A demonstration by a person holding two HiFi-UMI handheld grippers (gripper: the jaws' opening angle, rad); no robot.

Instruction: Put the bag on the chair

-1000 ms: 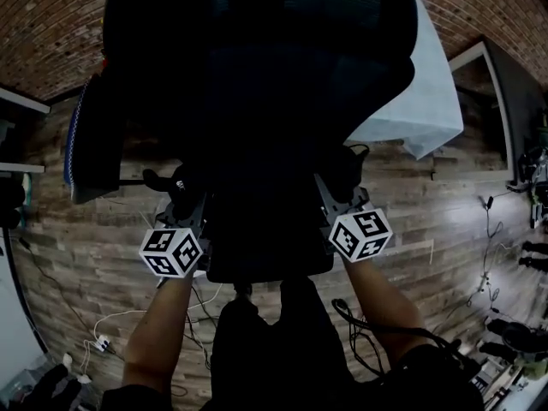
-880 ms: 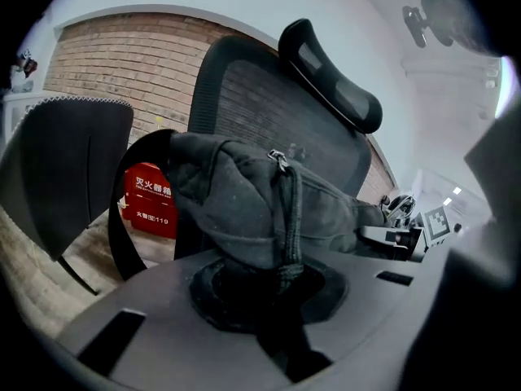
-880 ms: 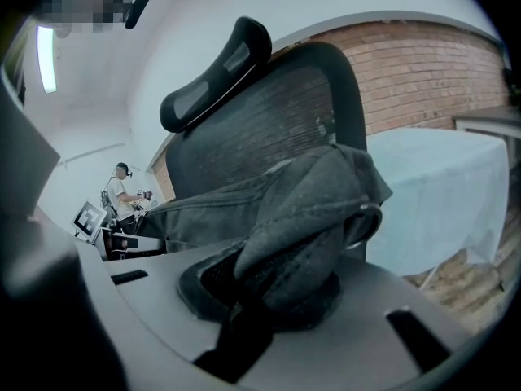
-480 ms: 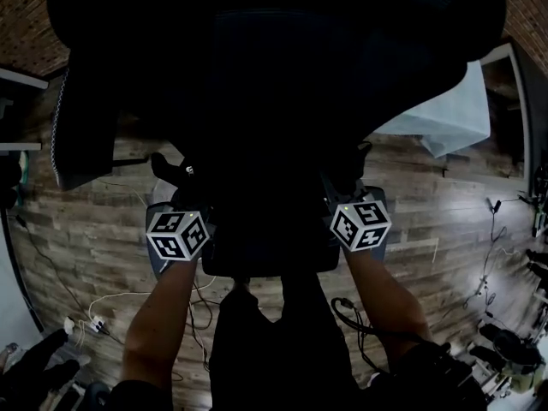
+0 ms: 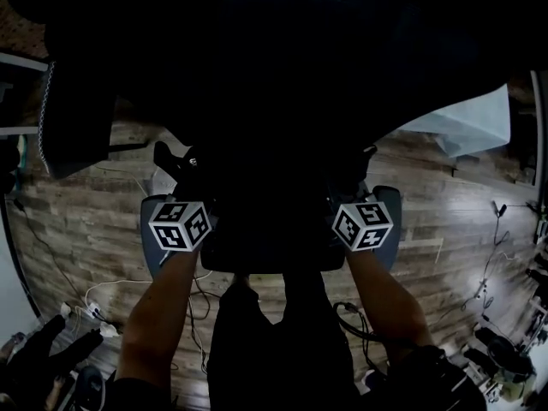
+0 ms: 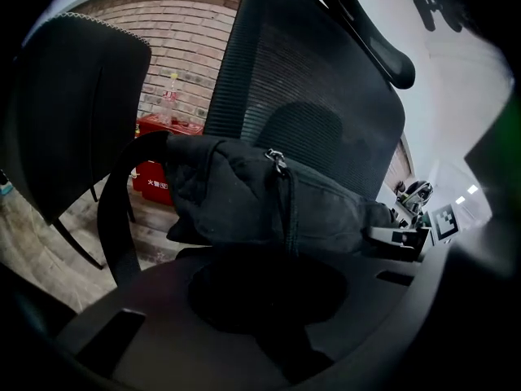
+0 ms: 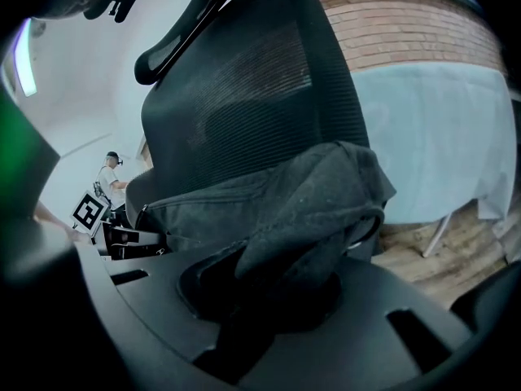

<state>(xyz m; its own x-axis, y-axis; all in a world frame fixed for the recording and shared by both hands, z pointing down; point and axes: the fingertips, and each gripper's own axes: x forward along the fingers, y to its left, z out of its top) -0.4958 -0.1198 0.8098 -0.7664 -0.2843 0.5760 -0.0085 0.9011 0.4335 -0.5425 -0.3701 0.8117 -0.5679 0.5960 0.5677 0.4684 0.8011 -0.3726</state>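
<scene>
Bag (image 6: 244,202) gripped by left gripper (image 5: 187,188) and right gripper (image 5: 349,188), forearms (image 5: 158,315) extended toward chair (image 6: 326,80).

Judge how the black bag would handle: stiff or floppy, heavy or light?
Probably floppy: the black bag sags and creases between left gripper and right gripper. Likely light, since pinched fabric alone carries it. It may slump on the chair.

White characters on the red box (image 6: 155,182) by the brick wall, too small to read. Black-and-white square code patterns, without letters or digits, on the left marker cube (image 5: 179,226) and the right marker cube (image 5: 364,225). Nothing else legible.
</scene>
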